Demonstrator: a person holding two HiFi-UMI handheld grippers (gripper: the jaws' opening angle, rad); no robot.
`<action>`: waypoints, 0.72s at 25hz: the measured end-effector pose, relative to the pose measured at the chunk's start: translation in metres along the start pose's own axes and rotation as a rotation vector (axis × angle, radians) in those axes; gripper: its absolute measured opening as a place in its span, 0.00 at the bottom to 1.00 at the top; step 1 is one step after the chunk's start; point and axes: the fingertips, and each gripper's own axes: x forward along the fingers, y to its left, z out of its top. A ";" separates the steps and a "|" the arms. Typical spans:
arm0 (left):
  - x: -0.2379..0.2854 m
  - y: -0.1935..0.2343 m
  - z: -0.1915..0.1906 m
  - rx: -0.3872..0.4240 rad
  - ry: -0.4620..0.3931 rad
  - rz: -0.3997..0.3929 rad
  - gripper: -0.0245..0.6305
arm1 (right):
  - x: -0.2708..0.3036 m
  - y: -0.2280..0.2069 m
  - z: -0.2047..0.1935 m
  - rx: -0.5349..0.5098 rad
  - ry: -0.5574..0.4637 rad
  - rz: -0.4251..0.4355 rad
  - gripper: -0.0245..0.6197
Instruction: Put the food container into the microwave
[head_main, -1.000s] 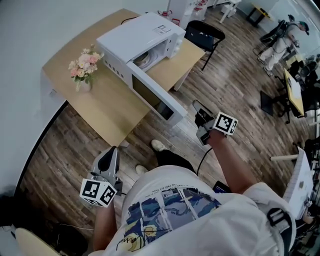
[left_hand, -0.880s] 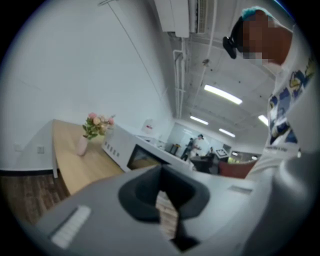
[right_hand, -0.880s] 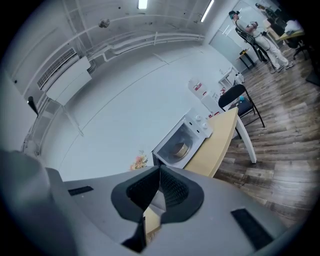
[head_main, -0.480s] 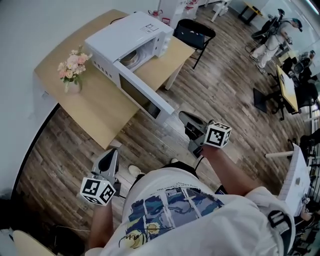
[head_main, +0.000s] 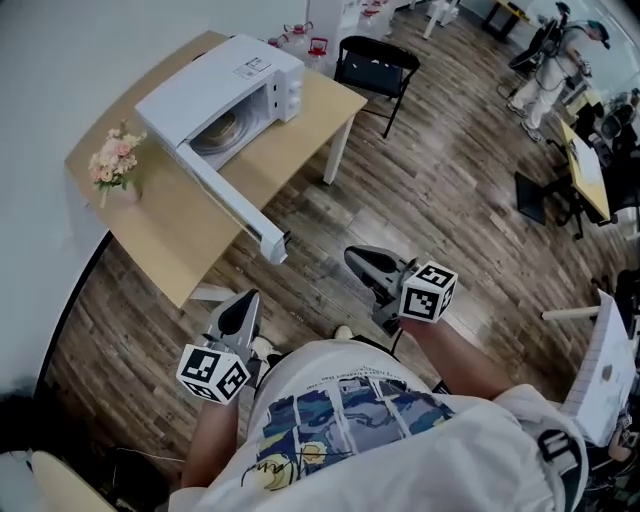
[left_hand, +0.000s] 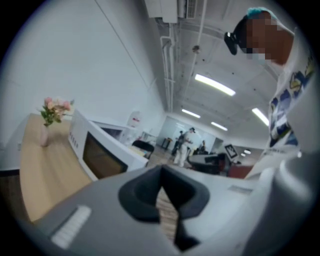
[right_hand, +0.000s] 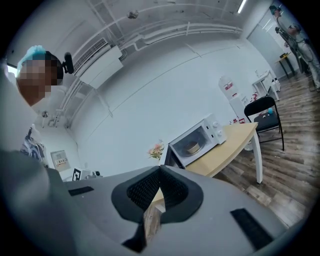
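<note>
Wood-plank floor (head_main: 450, 200), light wooden desk (head_main: 160, 232) well ahead of both jaws. White microwave (head_main: 215, 85) on it, door swung open, round beige food container (head_main: 222, 127) inside. Left gripper (head_main: 240, 312) and right gripper (head_main: 362, 264) jaws pressed together, nothing between.

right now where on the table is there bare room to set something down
Bare wood on the table between the flower vase and the open microwave door, and another patch beyond the door toward the chair. The microwave fills the back middle.
</note>
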 end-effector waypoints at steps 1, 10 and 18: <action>0.012 -0.014 0.000 0.005 0.001 -0.007 0.05 | -0.011 -0.006 0.001 -0.010 0.007 0.006 0.05; 0.111 -0.111 -0.022 0.039 0.042 -0.046 0.05 | -0.109 -0.057 0.011 -0.111 0.066 0.022 0.05; 0.162 -0.166 -0.022 0.091 0.098 -0.080 0.05 | -0.162 -0.101 0.010 -0.108 0.059 -0.002 0.05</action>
